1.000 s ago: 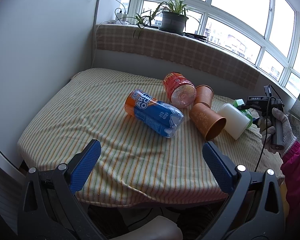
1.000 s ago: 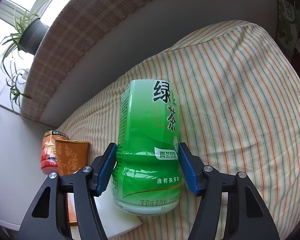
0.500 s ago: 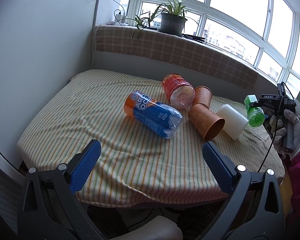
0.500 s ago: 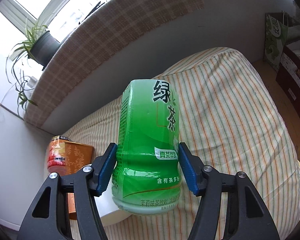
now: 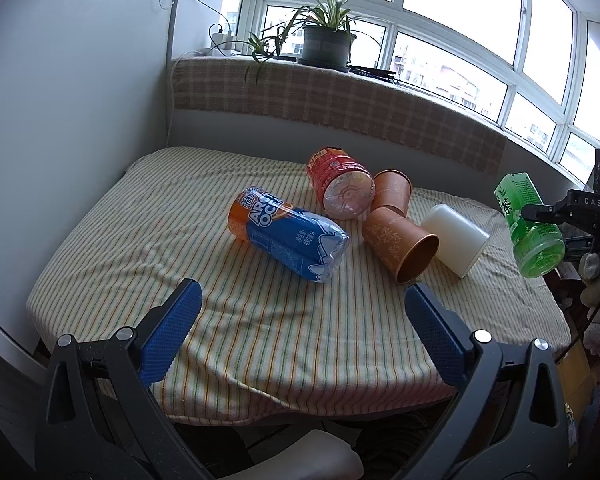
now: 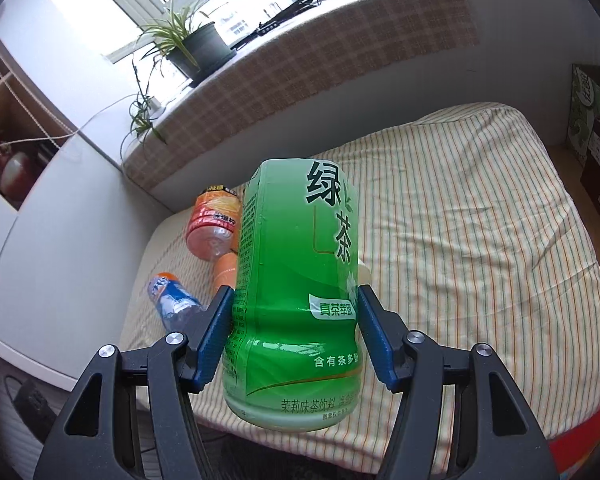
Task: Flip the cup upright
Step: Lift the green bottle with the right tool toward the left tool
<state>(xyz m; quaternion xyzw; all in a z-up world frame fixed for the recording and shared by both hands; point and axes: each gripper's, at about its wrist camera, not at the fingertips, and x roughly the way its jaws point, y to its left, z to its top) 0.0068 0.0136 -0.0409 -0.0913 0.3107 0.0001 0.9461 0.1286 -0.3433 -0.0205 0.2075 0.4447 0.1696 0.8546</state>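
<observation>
My right gripper is shut on a green tea bottle, held in the air above the striped table; the same green bottle shows at the right of the left wrist view, tilted. On the cloth lie a brown cup on its side with its mouth toward me, a second brown cup behind it, and a white cup on its side. My left gripper stands open over the near edge, holding nothing.
A blue-and-orange bottle and a red bottle lie on the striped cloth. A white cabinet stands left. A potted plant sits on the checked sill. Bags stand at the right.
The right gripper has lifted the green bottle off the cloth and carried it up and to the right, away from the white cup. The left gripper has stayed in place.
</observation>
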